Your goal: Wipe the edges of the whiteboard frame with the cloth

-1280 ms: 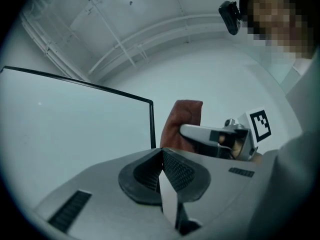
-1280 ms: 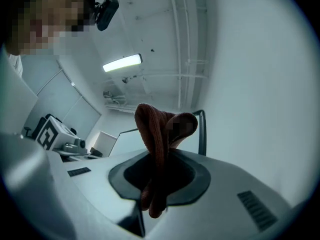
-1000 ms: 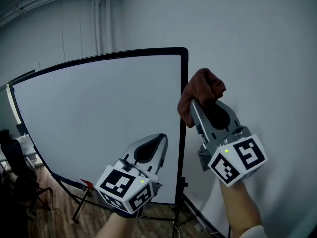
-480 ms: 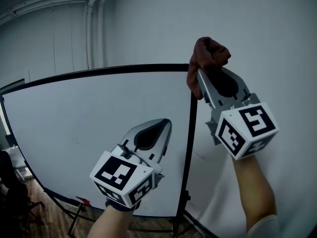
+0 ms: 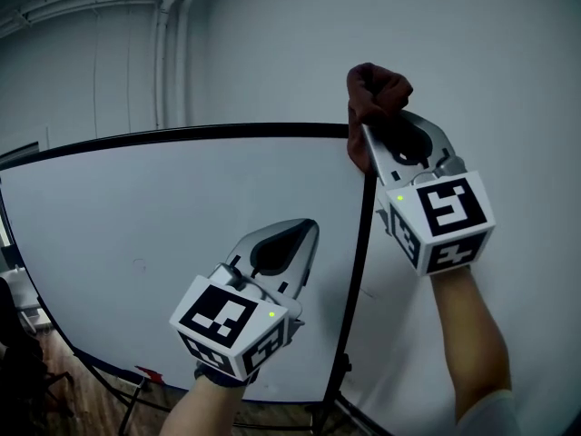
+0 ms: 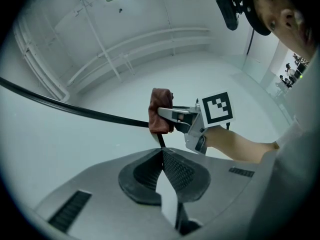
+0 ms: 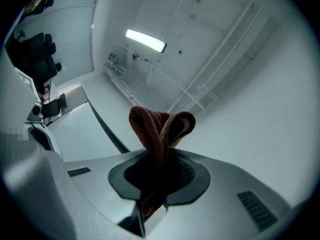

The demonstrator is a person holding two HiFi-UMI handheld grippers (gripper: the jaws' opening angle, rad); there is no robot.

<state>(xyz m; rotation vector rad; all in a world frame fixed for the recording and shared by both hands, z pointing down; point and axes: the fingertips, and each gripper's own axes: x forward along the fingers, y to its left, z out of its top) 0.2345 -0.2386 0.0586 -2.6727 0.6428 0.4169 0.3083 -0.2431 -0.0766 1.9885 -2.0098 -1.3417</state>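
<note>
- Pale wall [image 5: 472,62] fills the background. Pipes [image 5: 168,53] run up it at upper left.
- Whiteboard [image 5: 182,243] stands in front of the wall, its white face blank, and takes up the left and centre of the head view.
- Frame [image 5: 227,132] is thin and black. The top edge runs left to right and the right edge drops from the corner. The lower edge shows above the stand.
- Stand legs [image 5: 136,393] are dark metal and rest on a wooden floor [image 5: 64,371].
- Right claw [image 5: 374,134] is raised to the frame's top right corner with the forearm below it. The jaws are clenched on the cloth [image 5: 374,94].
- In the right gripper view the claw [image 7: 159,156] pinches a fold of the cloth [image 7: 160,126], which bulges out in a loop past the tips.
- Left claw [image 5: 304,230] is held lower, in front of the board's lower right area. Whether it touches the board I cannot tell.
- The left gripper view shows that claw [image 6: 162,151] closed tip to tip on nothing.
- The cloth is reddish brown and bunched, and it covers the corner where the top and right edges meet. The left gripper view shows it [image 6: 160,111] over that same corner.
</note>
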